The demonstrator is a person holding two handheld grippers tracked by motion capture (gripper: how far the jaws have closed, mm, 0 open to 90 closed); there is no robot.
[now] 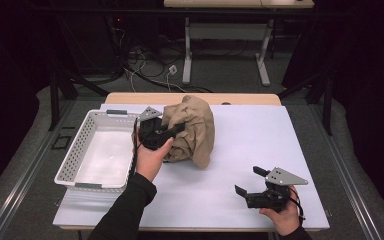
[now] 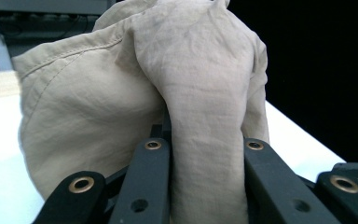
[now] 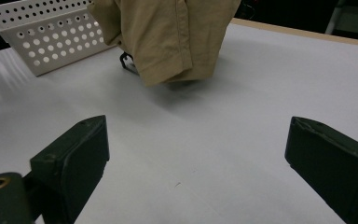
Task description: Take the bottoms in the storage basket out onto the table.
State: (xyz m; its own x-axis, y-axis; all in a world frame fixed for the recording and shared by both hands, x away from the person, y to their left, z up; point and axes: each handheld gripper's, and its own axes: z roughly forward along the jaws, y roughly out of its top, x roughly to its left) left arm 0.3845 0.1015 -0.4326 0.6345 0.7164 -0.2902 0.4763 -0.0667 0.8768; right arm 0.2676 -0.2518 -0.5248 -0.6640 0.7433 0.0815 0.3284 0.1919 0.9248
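A crumpled tan cloth (image 1: 192, 131) hangs bunched above the white table, its lower end near the surface. My left gripper (image 1: 179, 128) is shut on a fold of it; in the left gripper view the fold (image 2: 205, 154) is pinched between the two black jaws. My right gripper (image 1: 247, 181) rests near the table's front right edge, held by a hand, its jaws wide apart with nothing between them. In the right gripper view the cloth (image 3: 168, 32) hangs farther off beyond the open jaws (image 3: 196, 154).
A white perforated basket (image 1: 77, 150) stands at the left of the table, beside the left hand; it holds nothing. The basket (image 3: 46, 42) also appears behind the cloth in the right gripper view. Cables and a desk frame (image 1: 225, 45) lie beyond the table.
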